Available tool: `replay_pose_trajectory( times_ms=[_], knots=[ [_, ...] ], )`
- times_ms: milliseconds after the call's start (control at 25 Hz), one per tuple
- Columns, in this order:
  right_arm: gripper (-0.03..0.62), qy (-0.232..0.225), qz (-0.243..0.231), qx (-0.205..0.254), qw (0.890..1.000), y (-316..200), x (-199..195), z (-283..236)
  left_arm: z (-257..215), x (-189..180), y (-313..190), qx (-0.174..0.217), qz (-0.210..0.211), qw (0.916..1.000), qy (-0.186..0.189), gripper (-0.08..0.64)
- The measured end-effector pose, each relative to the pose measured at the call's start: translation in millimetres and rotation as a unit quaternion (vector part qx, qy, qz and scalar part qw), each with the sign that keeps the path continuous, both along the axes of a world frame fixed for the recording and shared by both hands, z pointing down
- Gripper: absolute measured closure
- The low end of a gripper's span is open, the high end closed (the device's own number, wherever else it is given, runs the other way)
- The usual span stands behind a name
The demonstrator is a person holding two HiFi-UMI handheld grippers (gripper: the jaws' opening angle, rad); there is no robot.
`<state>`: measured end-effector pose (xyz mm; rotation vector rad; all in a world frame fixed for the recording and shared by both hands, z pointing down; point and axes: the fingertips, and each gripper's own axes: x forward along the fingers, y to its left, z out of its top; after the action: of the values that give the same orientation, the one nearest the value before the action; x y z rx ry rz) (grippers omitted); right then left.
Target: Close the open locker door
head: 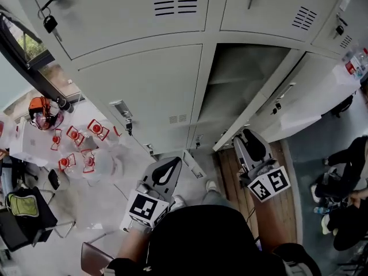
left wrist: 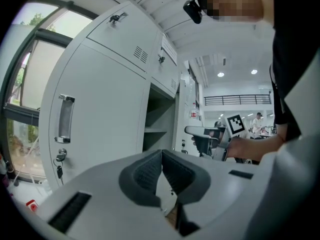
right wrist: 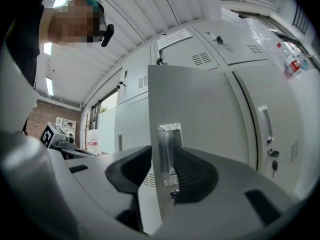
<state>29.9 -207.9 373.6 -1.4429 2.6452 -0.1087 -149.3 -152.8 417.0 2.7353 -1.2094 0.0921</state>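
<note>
The open locker (head: 247, 79) gapes in the middle of the grey bank, its door (head: 305, 96) swung out to the right. In the right gripper view the door (right wrist: 210, 114) fills the middle, and its free edge with the metal latch plate (right wrist: 167, 154) stands between the jaws of my right gripper (right wrist: 162, 151). That gripper (head: 253, 144) is open: the right pad lies by the door's face and the left pad sits behind the edge. My left gripper (head: 167, 173) hangs lower left of the locker, shut and empty (left wrist: 161, 154). The left gripper view shows the open locker (left wrist: 157, 119).
Several red-labelled water bottles (head: 80, 148) lie on the floor at left, by a chair with a green bag (head: 23, 203). Keys hang from locks (head: 50, 22). A seated person (head: 345, 177) is at the right. Bottles (head: 353, 62) stand on the lockers' top.
</note>
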Motion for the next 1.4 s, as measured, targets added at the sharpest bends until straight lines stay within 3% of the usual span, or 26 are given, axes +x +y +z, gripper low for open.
replay_pose_trajectory(
  times_ms=[360, 840, 1080, 1400],
  knots=[
    [0.443, 0.001, -0.116, 0.008, 0.993, -50, -38, -1, -1, 1, -23, -0.011, -0.089, 0.9959, -0.009, 0.538],
    [0.443, -0.024, -0.231, 0.001, 0.973, -104, -70, 11, -2, -4, -46, -0.011, -0.202, 0.9788, -0.030, 0.537],
    [0.476, -0.016, -0.232, 0.023, 0.972, -120, -71, 12, 1, -11, -48, -0.019, -0.244, 0.9689, -0.038, 0.538],
    [0.506, -0.019, -0.226, 0.030, 0.973, -124, -68, 12, 2, -11, -47, -0.022, -0.259, 0.9650, -0.037, 0.538]
  ],
)
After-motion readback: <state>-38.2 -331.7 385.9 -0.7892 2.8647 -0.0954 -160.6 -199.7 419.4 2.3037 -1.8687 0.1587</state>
